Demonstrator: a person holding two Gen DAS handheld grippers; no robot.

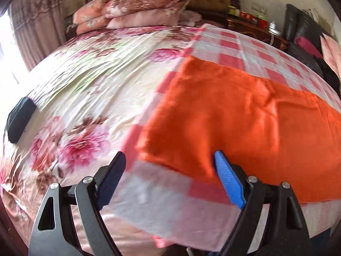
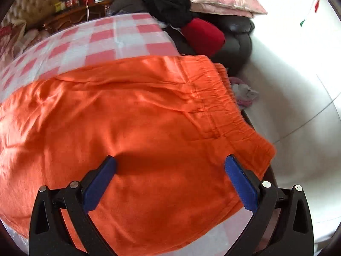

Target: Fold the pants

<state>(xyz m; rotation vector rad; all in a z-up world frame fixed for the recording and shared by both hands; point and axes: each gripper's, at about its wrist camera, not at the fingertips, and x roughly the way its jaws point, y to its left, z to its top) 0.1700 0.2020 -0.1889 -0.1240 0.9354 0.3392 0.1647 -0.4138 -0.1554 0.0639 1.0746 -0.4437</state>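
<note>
Pants: orange pants (image 2: 136, 115) lie spread on the checked sheet (image 1: 238, 47) over the bed, waistband (image 2: 232, 106) at the bed's edge.
Left gripper (image 1: 170, 166): jaws released, empty, near the leg end.
Right gripper (image 2: 170, 166): jaws released, empty, over the seat.
Progress: legs seemingly stacked; crosswise folds remain.

Both cameras look down close over the bed. Left sees the pants (image 1: 245, 115) end, right the waist; both share pants.

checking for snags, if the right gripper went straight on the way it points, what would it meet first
Most likely the orange pants. The right gripper is open with the cloth spread directly ahead between its fingers, though how far above the fabric it sits is unclear.
</note>
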